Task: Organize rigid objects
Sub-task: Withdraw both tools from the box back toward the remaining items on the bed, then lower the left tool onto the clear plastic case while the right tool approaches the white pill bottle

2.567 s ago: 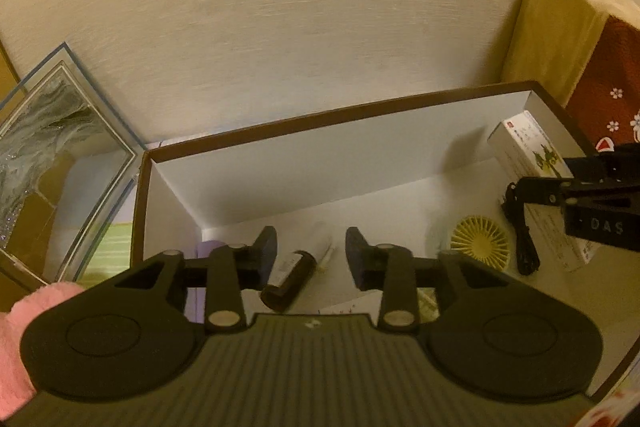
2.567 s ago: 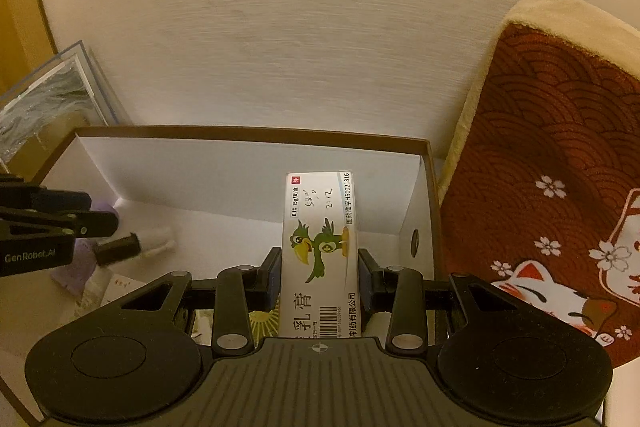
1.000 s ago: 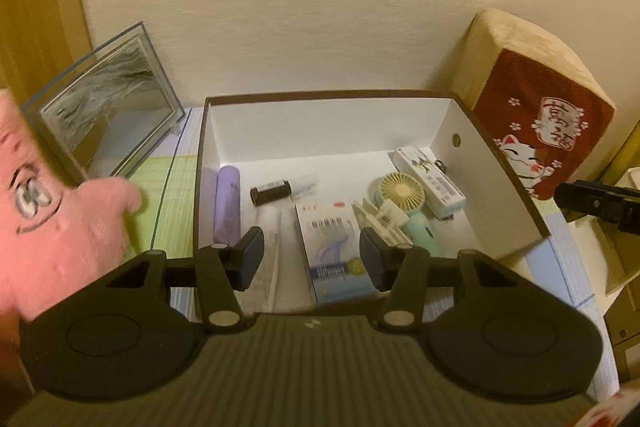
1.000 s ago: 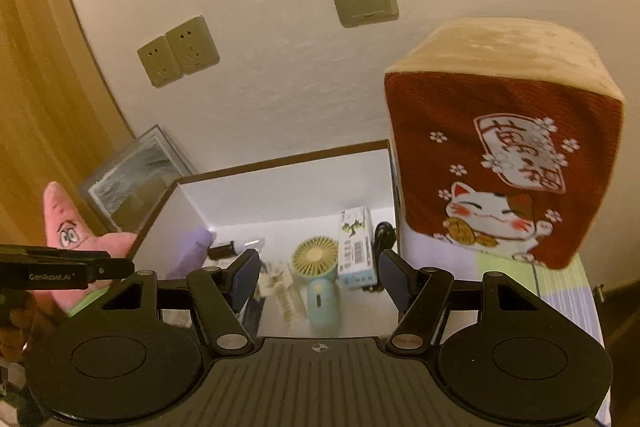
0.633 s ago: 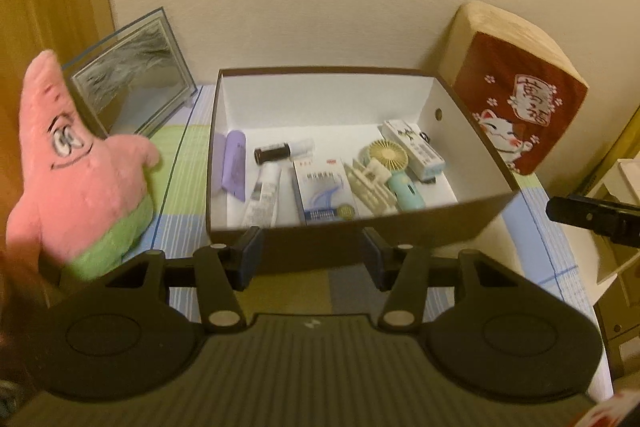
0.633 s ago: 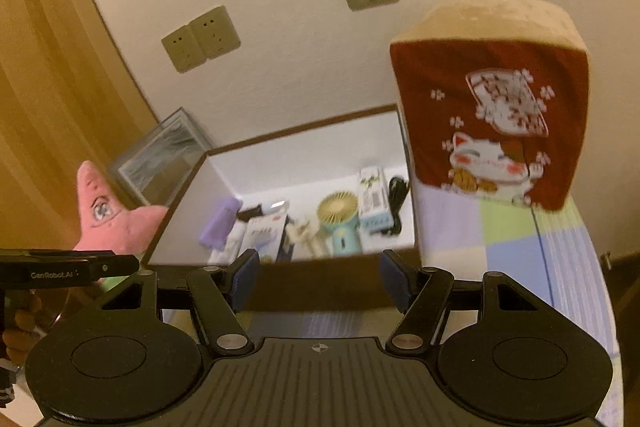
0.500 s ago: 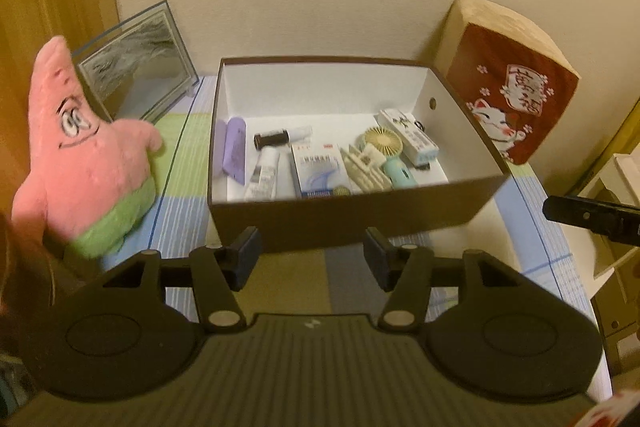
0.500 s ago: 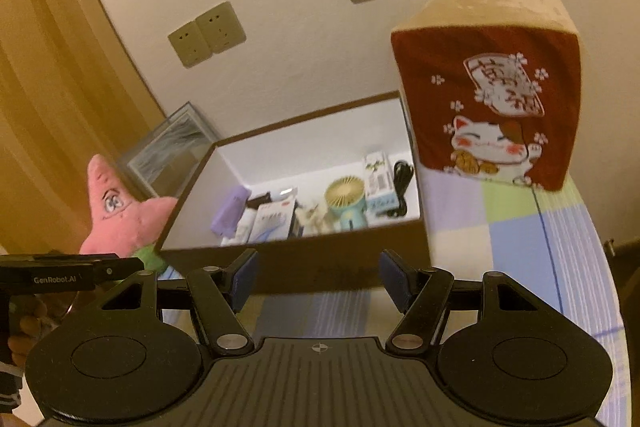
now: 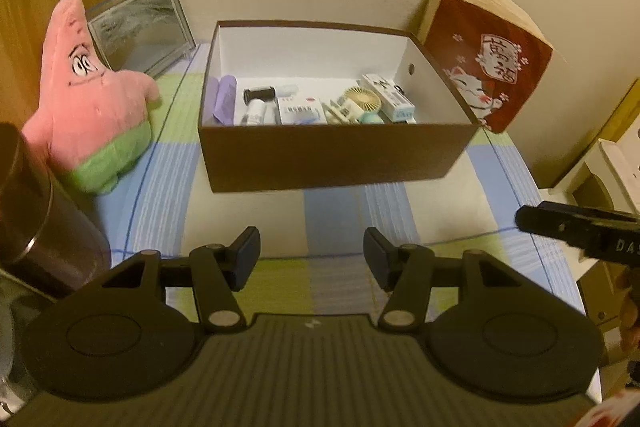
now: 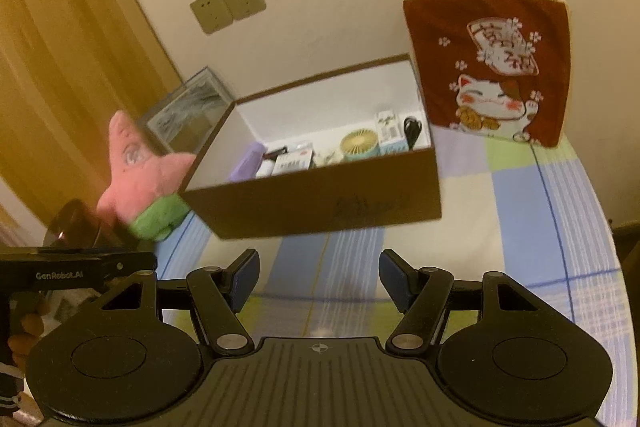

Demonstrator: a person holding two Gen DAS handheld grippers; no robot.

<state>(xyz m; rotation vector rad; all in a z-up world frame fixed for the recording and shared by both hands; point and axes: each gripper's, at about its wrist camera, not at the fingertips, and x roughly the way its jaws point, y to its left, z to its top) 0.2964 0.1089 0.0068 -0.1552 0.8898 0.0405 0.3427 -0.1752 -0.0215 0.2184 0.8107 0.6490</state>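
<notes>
Both your left gripper (image 9: 311,259) and right gripper (image 10: 319,279) hang spread and empty, the filled brown box (image 9: 336,159) lying mid-frame beyond them.

Left gripper (image 9: 311,259): pulling back from inside the brown cardboard box (image 9: 332,163); jaws having just been opening, nothing between them.
Right gripper (image 10: 319,281): no longer clamping the white parrot-print carton (image 10: 387,129), now lying in the box; backing away, empty.
</notes>
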